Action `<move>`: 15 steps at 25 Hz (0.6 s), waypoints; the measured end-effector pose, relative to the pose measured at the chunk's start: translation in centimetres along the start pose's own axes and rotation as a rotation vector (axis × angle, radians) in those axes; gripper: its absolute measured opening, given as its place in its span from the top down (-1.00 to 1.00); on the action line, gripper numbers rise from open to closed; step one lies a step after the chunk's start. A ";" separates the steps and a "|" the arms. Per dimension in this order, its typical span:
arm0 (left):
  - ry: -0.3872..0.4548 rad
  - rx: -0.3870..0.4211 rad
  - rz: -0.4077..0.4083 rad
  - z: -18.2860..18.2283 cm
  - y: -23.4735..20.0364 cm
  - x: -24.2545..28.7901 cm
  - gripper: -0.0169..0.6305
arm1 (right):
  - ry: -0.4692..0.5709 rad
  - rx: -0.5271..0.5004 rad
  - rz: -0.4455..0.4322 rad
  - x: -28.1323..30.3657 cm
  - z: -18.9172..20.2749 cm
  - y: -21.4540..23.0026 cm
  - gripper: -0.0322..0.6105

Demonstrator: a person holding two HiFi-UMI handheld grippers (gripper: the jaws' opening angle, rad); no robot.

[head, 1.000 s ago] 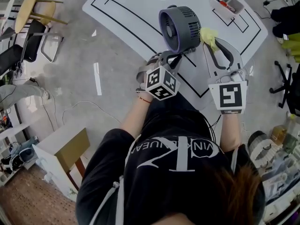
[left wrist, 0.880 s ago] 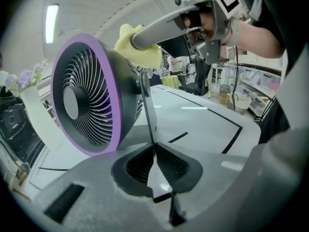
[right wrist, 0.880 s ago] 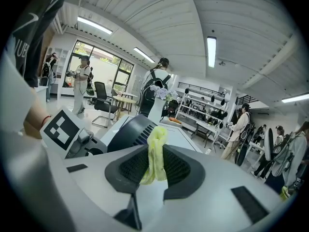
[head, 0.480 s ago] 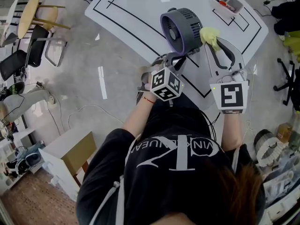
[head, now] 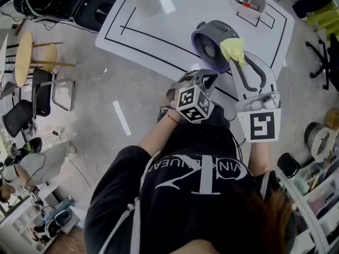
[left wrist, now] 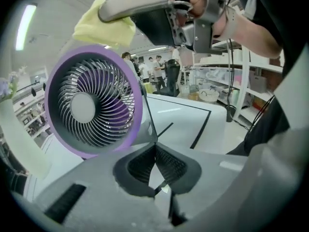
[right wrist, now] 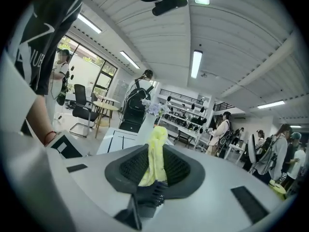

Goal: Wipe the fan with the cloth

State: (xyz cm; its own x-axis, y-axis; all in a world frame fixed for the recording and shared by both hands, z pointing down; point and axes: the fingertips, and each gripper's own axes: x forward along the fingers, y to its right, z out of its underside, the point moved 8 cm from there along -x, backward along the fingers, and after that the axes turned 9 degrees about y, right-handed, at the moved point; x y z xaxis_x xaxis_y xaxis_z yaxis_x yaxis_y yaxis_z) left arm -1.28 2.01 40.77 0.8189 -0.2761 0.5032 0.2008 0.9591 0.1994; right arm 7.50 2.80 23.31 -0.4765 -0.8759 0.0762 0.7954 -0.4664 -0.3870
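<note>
1. My left gripper [left wrist: 155, 148] angled down at the white table [head: 175, 25], just in front of the fan [left wrist: 91, 100]. Its jaws had just closed the last bit and met with nothing between them.
2. My right gripper [right wrist: 153, 164] reached forward, nearly level, its jaws clamped on the yellow cloth [right wrist: 155, 151].
3. The fan [head: 211, 38] stood near the table's front edge, and the cloth [head: 232, 47] lay against the top of its purple rim.
</note>
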 end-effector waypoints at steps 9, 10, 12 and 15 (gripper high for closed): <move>0.068 0.018 0.089 4.9 -5.8 -5.5 0.91 | -0.179 0.049 0.141 4.4 0.5 -7.9 0.64; 0.074 0.012 0.088 5.4 -6.6 -6.1 0.91 | -0.193 0.053 0.154 5.1 0.8 -8.5 0.64; 0.091 -0.011 0.081 6.1 -8.3 -7.1 0.91 | -0.227 0.040 0.175 6.6 1.3 -9.2 0.64; 0.125 -0.061 0.061 6.9 -10.5 -8.2 0.91 | -0.269 -0.042 0.196 8.9 1.5 -9.6 0.64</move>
State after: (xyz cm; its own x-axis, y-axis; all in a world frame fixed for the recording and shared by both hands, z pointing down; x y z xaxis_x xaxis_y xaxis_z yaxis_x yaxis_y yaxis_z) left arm -13.82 -6.26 40.38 0.8902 -0.2112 0.4037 0.1780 0.9769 0.1186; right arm -3.82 -0.69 29.11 -0.1953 -0.9524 0.2342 0.8434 -0.2850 -0.4554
